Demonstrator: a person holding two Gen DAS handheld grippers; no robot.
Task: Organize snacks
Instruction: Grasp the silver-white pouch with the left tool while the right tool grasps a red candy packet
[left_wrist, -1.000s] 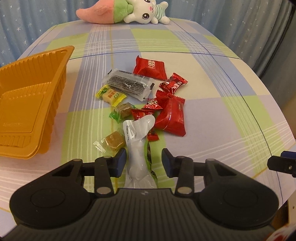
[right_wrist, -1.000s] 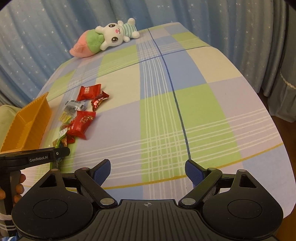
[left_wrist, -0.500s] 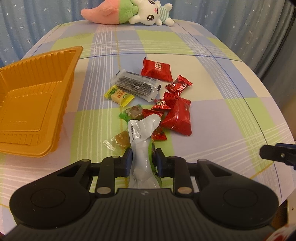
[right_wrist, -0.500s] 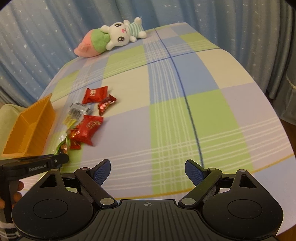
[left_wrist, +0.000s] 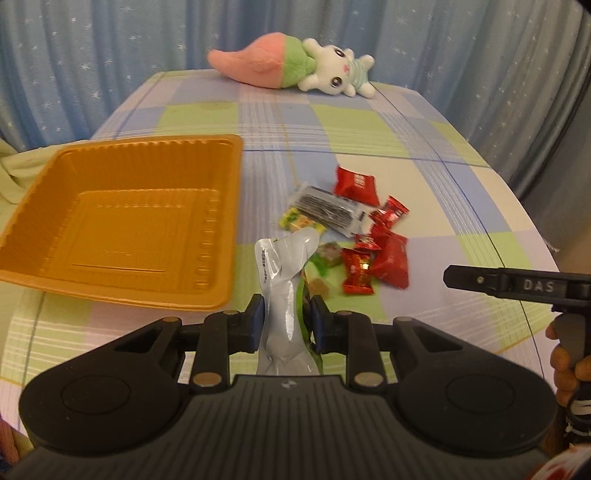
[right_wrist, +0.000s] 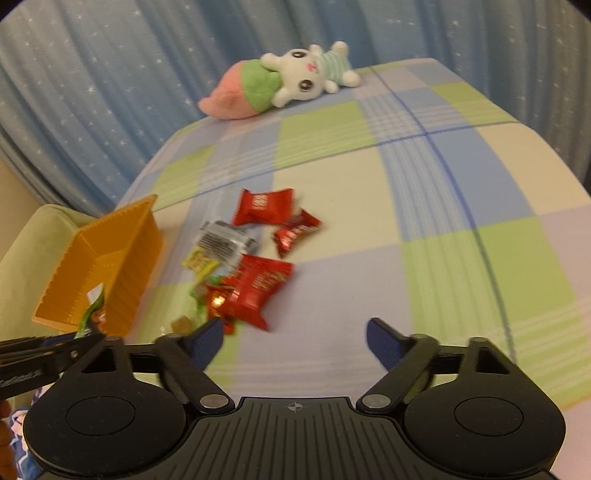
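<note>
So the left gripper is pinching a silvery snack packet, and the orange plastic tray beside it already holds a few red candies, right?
Not quite. The left gripper does pinch the silvery snack packet, but the orange plastic tray holds nothing: the left wrist view shows its floor bare. The red candies lie on the checked tablecloth, to the right of the tray.

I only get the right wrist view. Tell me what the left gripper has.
Observer: The left gripper is shut on a silver packet, pads pressed on both its sides.
Operator: Now report the tray's inside; I see only its outer wall.
Observer: The tray has nothing in it; its whole floor is bare in the left wrist view.
</note>
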